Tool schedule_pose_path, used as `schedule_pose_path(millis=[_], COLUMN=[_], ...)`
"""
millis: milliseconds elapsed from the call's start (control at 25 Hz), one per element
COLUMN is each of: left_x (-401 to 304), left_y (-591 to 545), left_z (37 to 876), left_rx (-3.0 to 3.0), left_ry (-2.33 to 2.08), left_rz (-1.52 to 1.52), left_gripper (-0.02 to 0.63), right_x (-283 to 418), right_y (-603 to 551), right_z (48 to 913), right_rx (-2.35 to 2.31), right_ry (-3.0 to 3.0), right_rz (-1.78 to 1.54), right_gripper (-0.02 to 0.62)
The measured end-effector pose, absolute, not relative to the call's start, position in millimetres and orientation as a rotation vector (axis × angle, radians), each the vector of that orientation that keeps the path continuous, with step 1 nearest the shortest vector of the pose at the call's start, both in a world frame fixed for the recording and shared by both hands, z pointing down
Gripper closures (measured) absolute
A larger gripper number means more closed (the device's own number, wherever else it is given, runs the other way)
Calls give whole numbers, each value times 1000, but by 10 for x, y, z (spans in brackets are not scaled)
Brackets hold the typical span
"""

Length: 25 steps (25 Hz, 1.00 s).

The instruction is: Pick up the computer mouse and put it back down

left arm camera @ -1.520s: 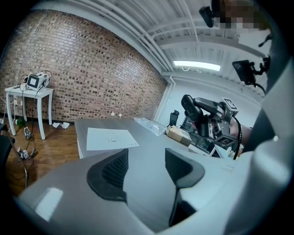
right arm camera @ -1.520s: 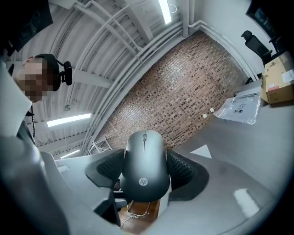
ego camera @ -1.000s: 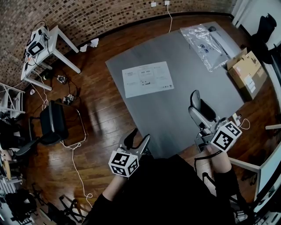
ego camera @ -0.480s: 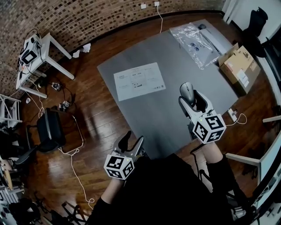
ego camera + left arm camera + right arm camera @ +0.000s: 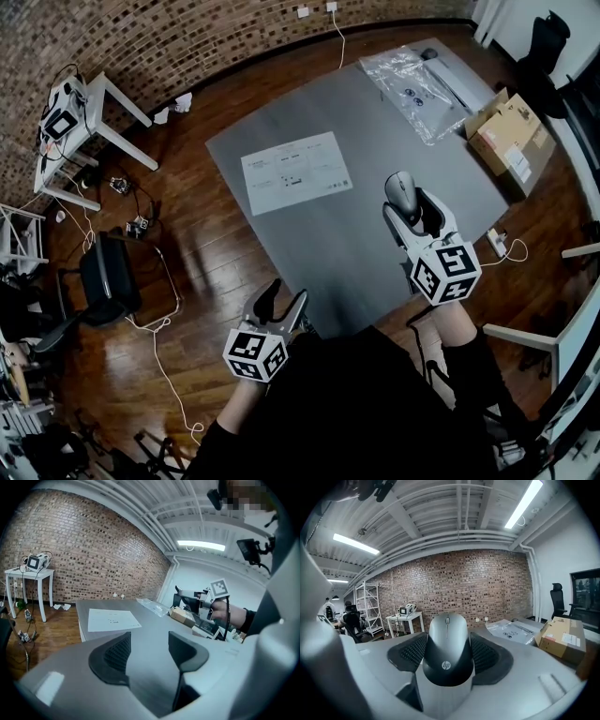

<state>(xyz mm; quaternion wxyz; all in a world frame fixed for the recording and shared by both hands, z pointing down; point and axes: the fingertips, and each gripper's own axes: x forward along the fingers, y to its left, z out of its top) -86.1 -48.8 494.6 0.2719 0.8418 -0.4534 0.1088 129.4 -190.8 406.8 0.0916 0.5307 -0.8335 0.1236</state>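
Red-brown brick wall from ten to one o'clock in the head view, above a dark wooden plank floor. Large grey rectangular table at centre. Small white side table at ten o'clock, black office chair at nine. Overhead, white beamed ceiling with long bright strip lights.

Grey table with paper sheet, plastic bag
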Motion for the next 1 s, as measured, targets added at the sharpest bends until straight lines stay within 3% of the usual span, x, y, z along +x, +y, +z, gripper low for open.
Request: schedule_pose_path(millis=[1000], left_x=[-921], left_y=[-470], left_z=[4990], left_rx=[2244], left_ry=[-1233], left_rz=[293], left_gripper=[368], right_x=[1266], right_y=[-1960], right_z=[4201], right_rx=[1548], right_ry=[-2450], right_rz=[380], right_gripper=[298])
